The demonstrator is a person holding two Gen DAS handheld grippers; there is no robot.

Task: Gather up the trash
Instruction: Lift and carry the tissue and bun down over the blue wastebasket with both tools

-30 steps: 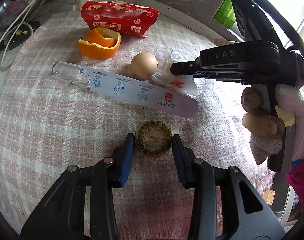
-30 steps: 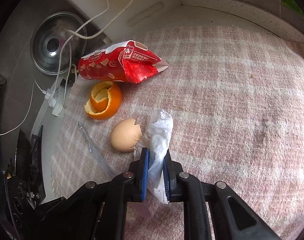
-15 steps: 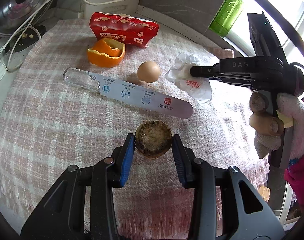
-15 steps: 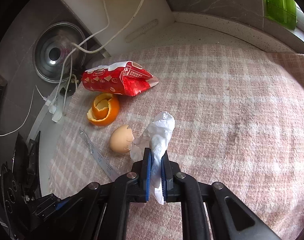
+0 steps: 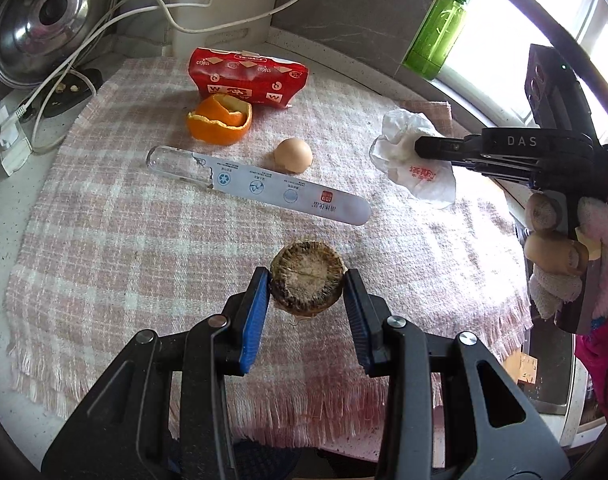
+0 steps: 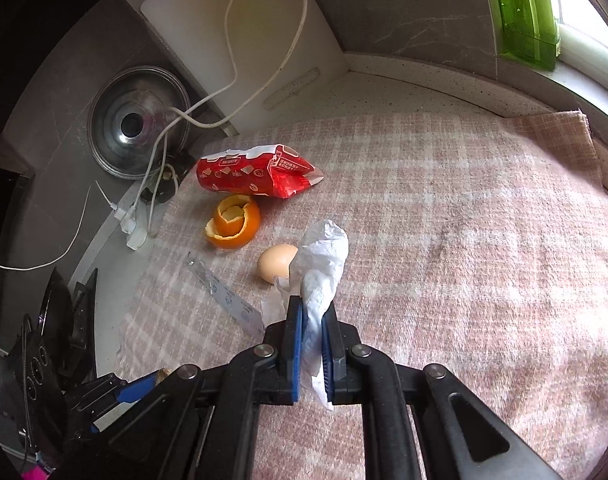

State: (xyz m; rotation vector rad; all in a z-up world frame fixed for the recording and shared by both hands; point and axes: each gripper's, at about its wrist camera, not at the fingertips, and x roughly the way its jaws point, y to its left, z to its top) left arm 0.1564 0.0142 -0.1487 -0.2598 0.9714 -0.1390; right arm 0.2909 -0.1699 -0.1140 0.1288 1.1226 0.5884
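My left gripper [image 5: 307,280] is shut on a round brown stub of food waste [image 5: 306,278] and holds it above the pink checked cloth [image 5: 124,232]. My right gripper [image 6: 312,314] is shut on a crumpled white wrapper [image 6: 322,268] and holds it in the air; it also shows in the left wrist view [image 5: 418,146] with the wrapper [image 5: 418,170]. On the cloth lie an eggshell [image 5: 293,154], an orange peel [image 5: 220,120], a red snack bag [image 5: 246,76] and a long flat white package [image 5: 264,190].
A green bottle [image 5: 442,32] stands at the window sill at the back right. A steel lid [image 5: 44,16], white cables [image 5: 104,28] and a plug strip [image 5: 8,140] lie at the back left. The cloth's fringed edge [image 5: 304,408] is close in front.
Both grippers have risen and drawn back from the cloth with their loads. The white wrapper has come up off the cloth, away from the eggshell, to the right.
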